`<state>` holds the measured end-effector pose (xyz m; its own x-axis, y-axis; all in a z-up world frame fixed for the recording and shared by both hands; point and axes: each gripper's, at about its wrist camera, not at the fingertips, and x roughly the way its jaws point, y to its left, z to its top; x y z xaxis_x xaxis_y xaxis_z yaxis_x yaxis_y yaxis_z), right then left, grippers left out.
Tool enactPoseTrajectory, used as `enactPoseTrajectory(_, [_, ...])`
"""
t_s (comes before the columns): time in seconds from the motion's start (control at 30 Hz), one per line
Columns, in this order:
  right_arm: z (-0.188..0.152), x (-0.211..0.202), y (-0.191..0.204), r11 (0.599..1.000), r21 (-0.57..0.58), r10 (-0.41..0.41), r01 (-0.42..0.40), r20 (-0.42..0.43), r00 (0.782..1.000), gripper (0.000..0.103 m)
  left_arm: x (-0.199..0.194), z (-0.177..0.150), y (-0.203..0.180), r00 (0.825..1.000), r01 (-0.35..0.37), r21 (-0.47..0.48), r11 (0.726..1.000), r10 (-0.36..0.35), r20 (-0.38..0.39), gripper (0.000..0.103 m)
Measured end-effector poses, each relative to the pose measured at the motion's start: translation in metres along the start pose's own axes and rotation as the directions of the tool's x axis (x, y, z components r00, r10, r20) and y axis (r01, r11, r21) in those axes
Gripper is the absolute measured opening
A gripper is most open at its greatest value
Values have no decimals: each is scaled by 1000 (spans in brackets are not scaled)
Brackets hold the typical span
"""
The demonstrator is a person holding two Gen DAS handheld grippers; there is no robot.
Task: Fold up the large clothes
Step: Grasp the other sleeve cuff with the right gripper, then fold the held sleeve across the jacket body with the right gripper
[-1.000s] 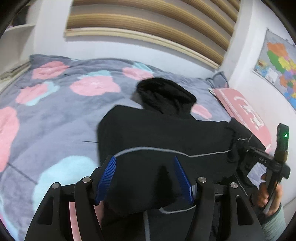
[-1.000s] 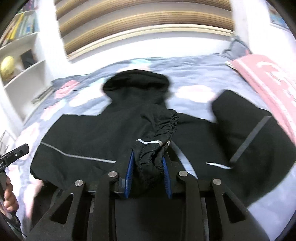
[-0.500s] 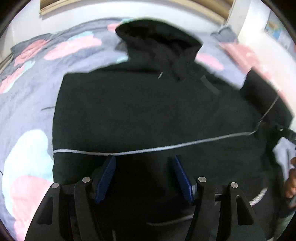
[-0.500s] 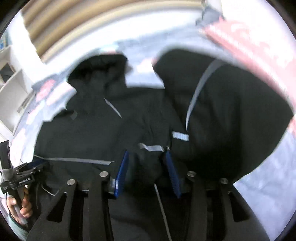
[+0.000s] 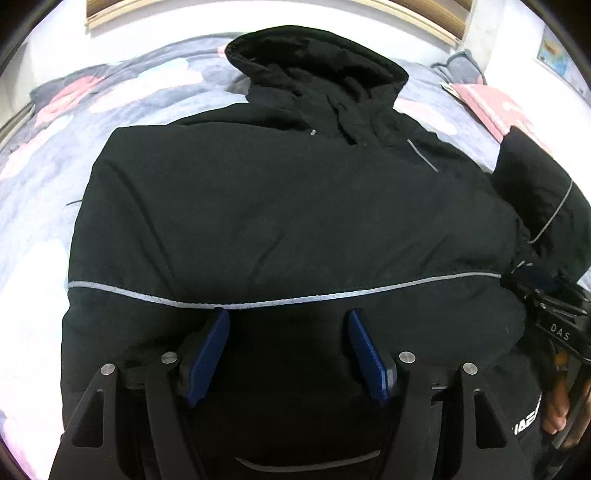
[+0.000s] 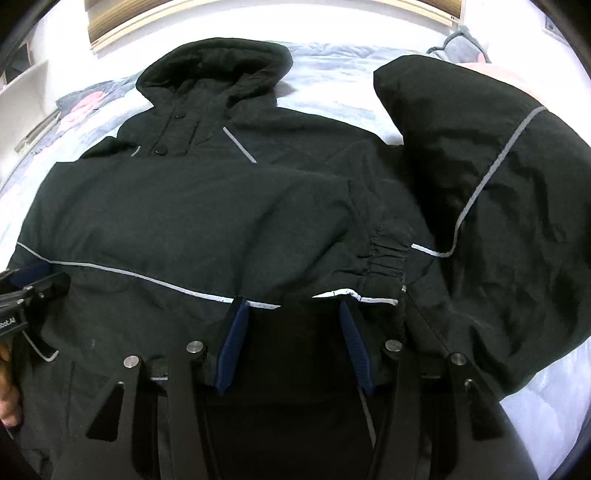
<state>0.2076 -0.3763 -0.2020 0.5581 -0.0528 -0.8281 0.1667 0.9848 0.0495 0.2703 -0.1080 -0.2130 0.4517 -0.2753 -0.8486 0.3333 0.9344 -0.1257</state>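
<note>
A large black hooded jacket with grey reflective piping lies front up on the bed, hood toward the wall. One sleeve is folded across the chest, its gathered cuff lying just beyond my right gripper. The other sleeve lies out to the right. My left gripper is open, its blue pads just above the folded sleeve. My right gripper is open just in front of the cuff and holds nothing. It also shows at the right edge of the left wrist view.
The bed has a grey cover with pink and pale blue blotches. A pink pillow lies at the far right by the wall. A slatted wooden headboard runs along the back. White shelves stand at the far left.
My right gripper carried the sleeve cuff across the chest, laid it down and opened. My left gripper stayed open and came lower and closer over the jacket.
</note>
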Motion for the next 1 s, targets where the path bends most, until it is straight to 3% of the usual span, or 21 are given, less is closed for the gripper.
enactPoseTrajectory(0.1, [-2, -42, -14, 995, 2, 100, -100, 39, 994, 55, -20, 1, -2, 999, 46, -26, 999, -46, 23, 68])
enactPoseTrajectory(0.2, [-3, -108, -40, 981, 5, 192, -195, 140, 971, 56, -53, 11, -28, 991, 107, -5, 994, -106, 86, 68])
enactPoseTrajectory(0.27, [-2, -145, -69, 978, 25, 196, -206, 211, 958, 73, -71, 18, -57, 981, 145, 24, 989, -147, 127, 68])
enactPoseTrajectory(0.33, [0, -172, -104, 979, 62, 169, -192, 270, 948, 82, -79, 27, -85, 968, 203, 47, 978, -208, 138, 68])
enactPoseTrajectory(0.4, [3, -188, -151, 978, 117, 130, -173, 302, 944, 82, -79, 37, -123, 955, 254, 78, 964, -263, 136, 68])
enactPoseTrajectory(0.6, [16, -160, -283, 944, 320, -13, -83, 287, 958, 82, -36, 49, -224, 941, 315, 148, 938, -329, 83, 68])
enactPoseTrajectory(0.7, [20, -126, -326, 920, 385, -35, -69, 257, 966, 82, -2, 51, -249, 948, 302, 138, 943, -312, 59, 68])
enactPoseTrajectory(0.83, [31, -69, -360, 891, 438, 25, -121, 219, 975, 82, 59, 39, -259, 952, 307, 83, 948, -305, -31, 68])
enactPoseTrajectory(1.0, [38, -12, -383, 861, 488, 63, -144, 179, 982, 82, 67, 20, -271, 966, 236, 173, 956, -251, 65, 69])
